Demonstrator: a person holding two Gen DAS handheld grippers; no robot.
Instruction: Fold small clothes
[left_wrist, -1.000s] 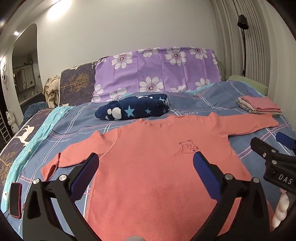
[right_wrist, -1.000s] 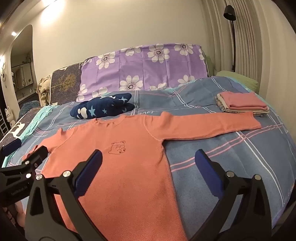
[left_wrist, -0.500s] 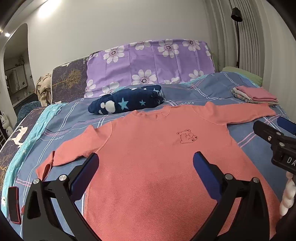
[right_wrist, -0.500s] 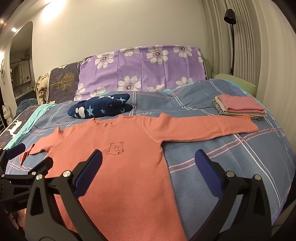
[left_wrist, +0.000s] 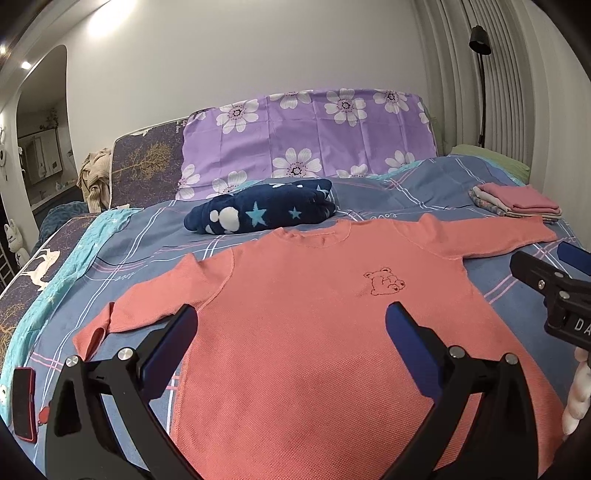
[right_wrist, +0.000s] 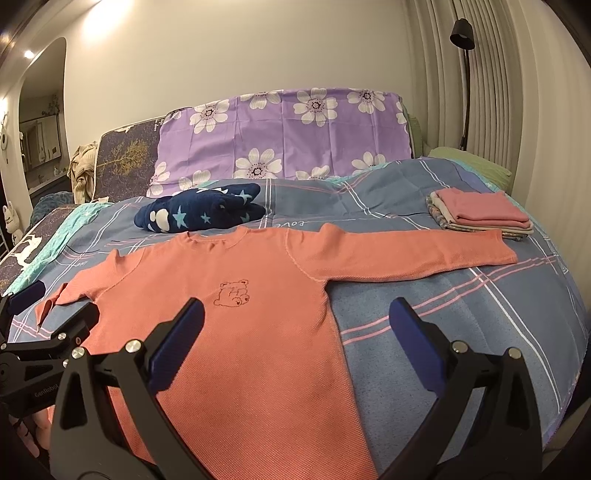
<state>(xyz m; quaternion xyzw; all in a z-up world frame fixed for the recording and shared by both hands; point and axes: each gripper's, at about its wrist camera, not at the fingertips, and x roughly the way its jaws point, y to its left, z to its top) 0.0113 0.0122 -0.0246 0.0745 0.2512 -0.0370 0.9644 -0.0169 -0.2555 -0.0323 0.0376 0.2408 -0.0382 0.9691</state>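
A salmon long-sleeved shirt (left_wrist: 314, 332) (right_wrist: 240, 325) with a small bear outline lies flat, face up, on the blue plaid bed, both sleeves spread out. The cuff of its left sleeve (left_wrist: 92, 332) is turned over. My left gripper (left_wrist: 291, 332) hovers open above the shirt's lower body, holding nothing. My right gripper (right_wrist: 295, 328) stands open over the shirt's right side seam and the bare cover beside it. Each gripper shows at the edge of the other's view.
A folded stack of clothes (left_wrist: 517, 203) (right_wrist: 480, 214) sits at the right by the sleeve end. A navy star-print blanket (left_wrist: 262, 214) (right_wrist: 199, 214) lies behind the collar. A purple flowered pillow (left_wrist: 310, 140) leans at the headboard. A red phone (left_wrist: 24, 402) rests near the left edge.
Both grippers have drawn back and risen a little, so the shirt looks smaller and more of it shows. The shirt has not moved.
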